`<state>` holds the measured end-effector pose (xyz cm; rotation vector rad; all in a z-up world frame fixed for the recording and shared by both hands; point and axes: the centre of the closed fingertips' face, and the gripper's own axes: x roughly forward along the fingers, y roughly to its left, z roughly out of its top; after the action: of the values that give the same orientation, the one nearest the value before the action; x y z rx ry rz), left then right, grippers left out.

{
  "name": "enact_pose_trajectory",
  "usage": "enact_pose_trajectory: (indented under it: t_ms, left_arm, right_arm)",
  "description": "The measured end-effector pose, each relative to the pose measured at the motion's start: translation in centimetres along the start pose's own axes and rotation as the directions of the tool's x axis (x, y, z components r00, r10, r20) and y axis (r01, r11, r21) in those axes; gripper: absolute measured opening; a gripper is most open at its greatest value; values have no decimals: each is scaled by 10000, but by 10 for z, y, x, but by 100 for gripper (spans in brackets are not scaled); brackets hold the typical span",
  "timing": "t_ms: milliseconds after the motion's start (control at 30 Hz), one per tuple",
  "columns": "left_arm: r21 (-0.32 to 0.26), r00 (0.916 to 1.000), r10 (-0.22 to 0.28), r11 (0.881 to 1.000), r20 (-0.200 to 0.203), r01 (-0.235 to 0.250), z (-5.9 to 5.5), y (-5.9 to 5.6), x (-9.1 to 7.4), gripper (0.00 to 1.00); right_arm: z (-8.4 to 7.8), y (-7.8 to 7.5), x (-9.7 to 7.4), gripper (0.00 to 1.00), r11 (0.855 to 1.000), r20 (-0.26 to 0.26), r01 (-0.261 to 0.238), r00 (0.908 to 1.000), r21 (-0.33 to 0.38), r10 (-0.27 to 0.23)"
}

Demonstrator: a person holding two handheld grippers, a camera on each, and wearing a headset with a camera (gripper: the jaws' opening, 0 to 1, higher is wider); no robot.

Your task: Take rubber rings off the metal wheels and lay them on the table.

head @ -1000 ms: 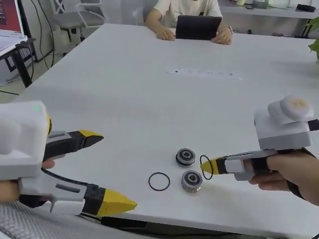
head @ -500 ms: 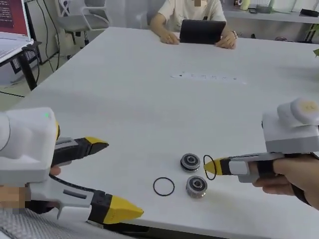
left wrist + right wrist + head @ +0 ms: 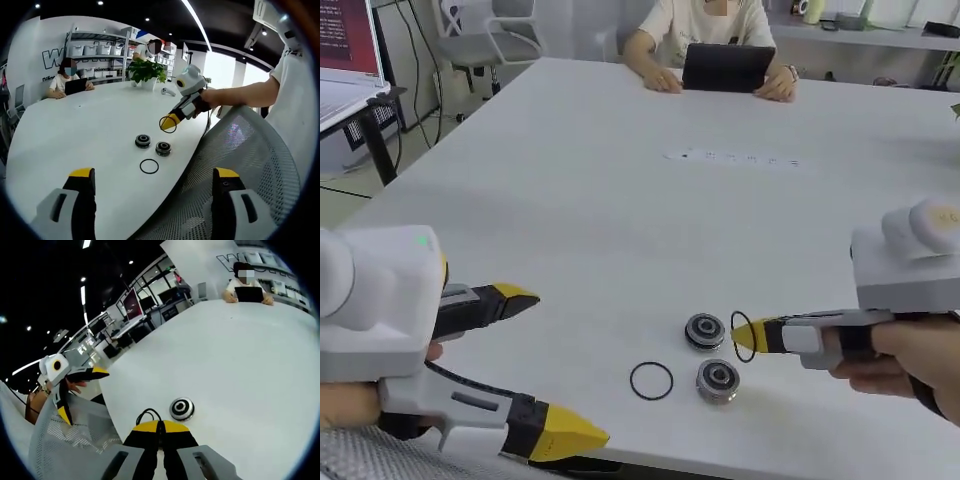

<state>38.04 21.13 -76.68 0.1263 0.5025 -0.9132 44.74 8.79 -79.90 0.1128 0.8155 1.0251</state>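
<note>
You are holding your left tool (image 3: 570, 367) with its jaws spread wide and nothing between them, well left of the near wheel (image 3: 718, 380). One ring (image 3: 631, 381) is lying flat on the counter (image 3: 620, 200), just left of that wheel. The far wheel (image 3: 705, 331) is sitting just behind the near wheel. Your right tool (image 3: 738, 335) is pinching a second ring (image 3: 734, 345) upright between its closed tips, just behind and right of the near wheel.

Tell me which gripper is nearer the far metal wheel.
Right. The right gripper, holding a rubber ring, is just beside the wheel; the left gripper sits well off to its left.
</note>
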Motion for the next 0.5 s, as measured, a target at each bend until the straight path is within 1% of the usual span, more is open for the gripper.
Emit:
enact_pose_trajectory:
  t_ms: [500]
  left_arm:
    - [-38,10000,-33,10000,-28,33,-1,0,0,95]
  right_arm:
    - [6,6,1,0,9999,211,-116,9997,-32,117]
